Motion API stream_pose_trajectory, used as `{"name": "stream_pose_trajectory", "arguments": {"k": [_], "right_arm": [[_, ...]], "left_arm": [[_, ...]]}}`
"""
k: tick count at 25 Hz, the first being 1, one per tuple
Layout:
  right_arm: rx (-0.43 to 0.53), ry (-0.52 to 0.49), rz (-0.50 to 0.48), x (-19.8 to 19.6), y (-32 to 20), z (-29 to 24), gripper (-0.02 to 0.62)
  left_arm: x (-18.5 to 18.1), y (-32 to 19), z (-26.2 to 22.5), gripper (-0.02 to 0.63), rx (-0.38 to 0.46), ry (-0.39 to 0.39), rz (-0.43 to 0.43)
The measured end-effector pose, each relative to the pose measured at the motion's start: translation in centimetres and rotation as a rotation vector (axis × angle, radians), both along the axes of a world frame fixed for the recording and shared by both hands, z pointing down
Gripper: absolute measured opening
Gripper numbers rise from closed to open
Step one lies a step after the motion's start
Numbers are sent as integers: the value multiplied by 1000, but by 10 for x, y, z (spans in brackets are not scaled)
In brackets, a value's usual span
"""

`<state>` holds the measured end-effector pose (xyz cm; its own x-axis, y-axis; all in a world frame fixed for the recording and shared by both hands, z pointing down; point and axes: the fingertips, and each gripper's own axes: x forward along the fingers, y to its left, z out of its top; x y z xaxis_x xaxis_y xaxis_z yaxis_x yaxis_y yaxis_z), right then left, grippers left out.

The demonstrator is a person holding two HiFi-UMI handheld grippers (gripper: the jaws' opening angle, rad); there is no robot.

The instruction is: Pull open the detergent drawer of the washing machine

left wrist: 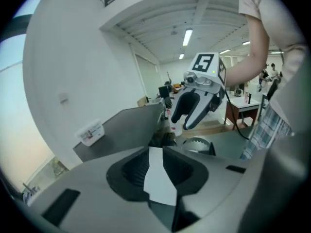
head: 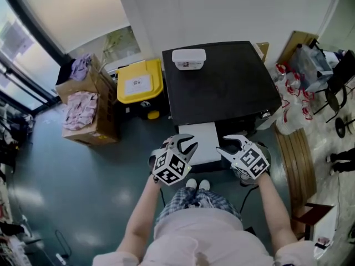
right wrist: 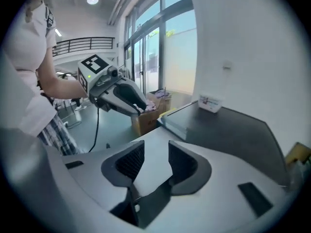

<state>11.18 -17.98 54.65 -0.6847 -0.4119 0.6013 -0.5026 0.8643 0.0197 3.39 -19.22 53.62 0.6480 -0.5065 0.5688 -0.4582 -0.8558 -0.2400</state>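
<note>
The washing machine (head: 222,85) has a black top, and its white detergent drawer (head: 202,143) stands out from the front toward me. My left gripper (head: 191,144) hovers over the drawer's left edge and my right gripper (head: 222,144) over its right edge. Their tips face each other. In the left gripper view the left gripper (left wrist: 156,171) has a gap between its pads and nothing in it, with the right gripper (left wrist: 187,120) ahead. In the right gripper view the right gripper (right wrist: 153,166) is also open and empty, and the drawer (right wrist: 177,125) juts from the machine.
A small white box (head: 189,58) lies at the back of the machine's top. A yellow-lidded bin (head: 140,82) and cardboard boxes (head: 89,115) stand to the left. Plastic bags (head: 291,104) and a wooden board (head: 297,154) are on the right.
</note>
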Motion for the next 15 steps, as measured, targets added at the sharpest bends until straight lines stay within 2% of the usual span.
{"name": "stream_pose_trajectory", "arguments": {"k": [7, 10, 12, 15], "right_arm": [[231, -184, 288, 33, -55, -73, 68], [307, -252, 379, 46, -68, -98, 49], [350, -293, 437, 55, -74, -111, 44], [403, -341, 519, 71, -79, -125, 21]], "left_arm": [[-26, -60, -75, 54, 144, 269, -253], [-39, -76, -99, 43, 188, 373, -345], [-45, -83, -109, 37, 204, 424, -385], [-51, -88, -117, 29, 228, 452, -418]]}}
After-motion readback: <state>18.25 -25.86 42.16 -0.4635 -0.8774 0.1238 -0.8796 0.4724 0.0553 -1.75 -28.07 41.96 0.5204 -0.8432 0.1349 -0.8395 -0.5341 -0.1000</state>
